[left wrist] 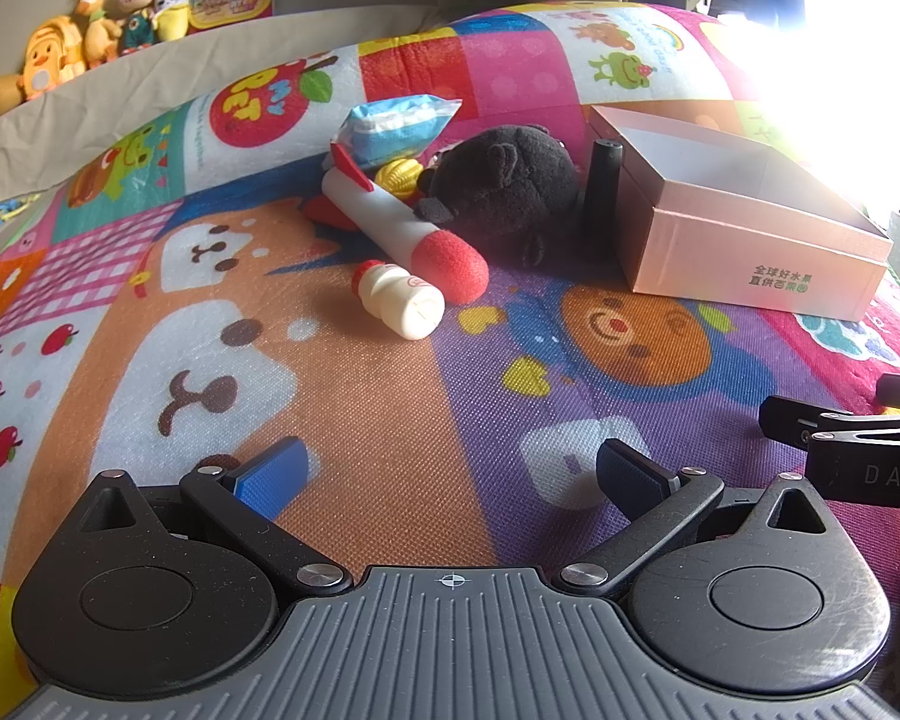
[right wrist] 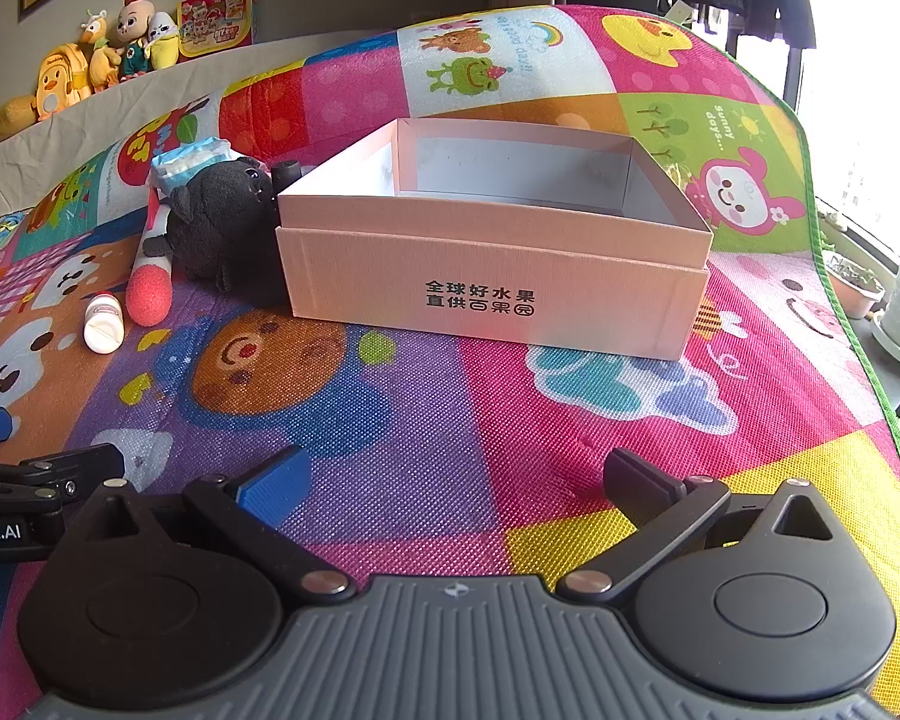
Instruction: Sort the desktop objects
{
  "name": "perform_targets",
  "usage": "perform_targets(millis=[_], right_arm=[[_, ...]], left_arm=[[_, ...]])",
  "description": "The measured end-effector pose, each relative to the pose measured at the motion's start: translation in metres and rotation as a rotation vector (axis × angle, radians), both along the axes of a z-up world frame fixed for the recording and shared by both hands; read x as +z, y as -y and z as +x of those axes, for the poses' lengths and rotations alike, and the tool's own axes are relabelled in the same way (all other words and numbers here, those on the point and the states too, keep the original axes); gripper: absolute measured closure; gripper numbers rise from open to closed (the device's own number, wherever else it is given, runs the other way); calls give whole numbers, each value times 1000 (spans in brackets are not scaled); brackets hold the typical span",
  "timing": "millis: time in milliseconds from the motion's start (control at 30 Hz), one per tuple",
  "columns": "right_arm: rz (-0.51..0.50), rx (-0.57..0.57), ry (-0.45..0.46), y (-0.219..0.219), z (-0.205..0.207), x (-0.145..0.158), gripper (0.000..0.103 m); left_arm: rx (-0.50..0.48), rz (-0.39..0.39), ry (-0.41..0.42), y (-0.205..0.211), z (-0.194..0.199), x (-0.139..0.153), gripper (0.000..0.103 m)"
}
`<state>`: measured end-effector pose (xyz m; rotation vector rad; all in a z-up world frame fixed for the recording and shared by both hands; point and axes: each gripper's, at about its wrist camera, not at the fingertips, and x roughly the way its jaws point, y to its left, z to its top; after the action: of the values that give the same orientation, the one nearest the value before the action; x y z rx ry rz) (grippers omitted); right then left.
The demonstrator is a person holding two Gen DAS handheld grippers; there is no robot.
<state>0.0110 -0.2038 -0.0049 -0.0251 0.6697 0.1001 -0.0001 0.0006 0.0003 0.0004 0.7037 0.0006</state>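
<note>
A row of stuffed toys (right wrist: 111, 54) sits on the ledge along the far wall: a yellow duck backpack (left wrist: 48, 57), an orange bird, a doll in green overalls (left wrist: 138, 9) and a white-and-yellow plush. A colourful picture box (right wrist: 217, 17) leans just beside them. Potted plants (right wrist: 855, 285) stand by the bright window.

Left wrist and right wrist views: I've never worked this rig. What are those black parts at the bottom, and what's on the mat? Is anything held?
Each picture comes from a camera on a hand-held gripper, looking along its two fingers. The left gripper and right gripper are both open and hold nothing. On the colourful mat lie a small white bottle, a foam rocket, a black plush toy and a blue packet, beside an open pink box that looks almost empty.
</note>
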Motion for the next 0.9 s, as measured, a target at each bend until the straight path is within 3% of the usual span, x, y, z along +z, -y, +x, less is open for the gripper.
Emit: perform_targets(millis=[567,900], right_arm=[[-2,1,-2,0,0,0,0],[-18,32,-53,2,3,4,0]], left_arm=[[-1,3,-5,0,0,0,0],[-35,5,-33,-2,2,3,0]])
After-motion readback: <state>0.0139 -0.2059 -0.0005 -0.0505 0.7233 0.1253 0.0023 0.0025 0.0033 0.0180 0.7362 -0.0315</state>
